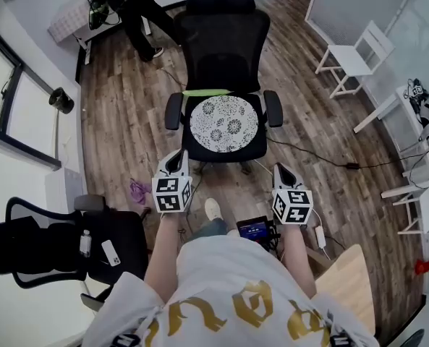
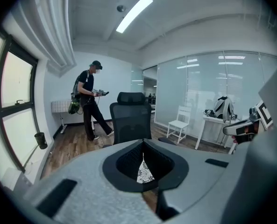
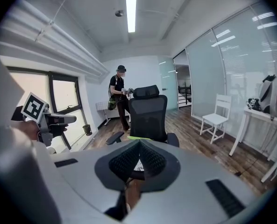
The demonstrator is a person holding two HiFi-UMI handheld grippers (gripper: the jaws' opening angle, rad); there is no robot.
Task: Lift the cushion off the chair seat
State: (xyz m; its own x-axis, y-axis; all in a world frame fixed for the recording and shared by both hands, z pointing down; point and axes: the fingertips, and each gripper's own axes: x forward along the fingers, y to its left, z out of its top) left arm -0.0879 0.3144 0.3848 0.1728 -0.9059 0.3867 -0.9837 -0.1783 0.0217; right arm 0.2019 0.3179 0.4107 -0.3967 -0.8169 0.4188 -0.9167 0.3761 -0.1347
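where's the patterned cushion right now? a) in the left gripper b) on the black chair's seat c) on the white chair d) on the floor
b: the cushion lies flat on the seat of the black chair, while the left gripper and right gripper are shut and short of it.

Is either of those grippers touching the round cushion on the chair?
No, the left gripper and right gripper both hang short of the cushion.

White T-shirt (image 1: 225, 284) with gold lettering, short sleeves; the left tool (image 1: 176, 156) and right tool (image 1: 282, 169) carry black-and-white square-marker cubes.
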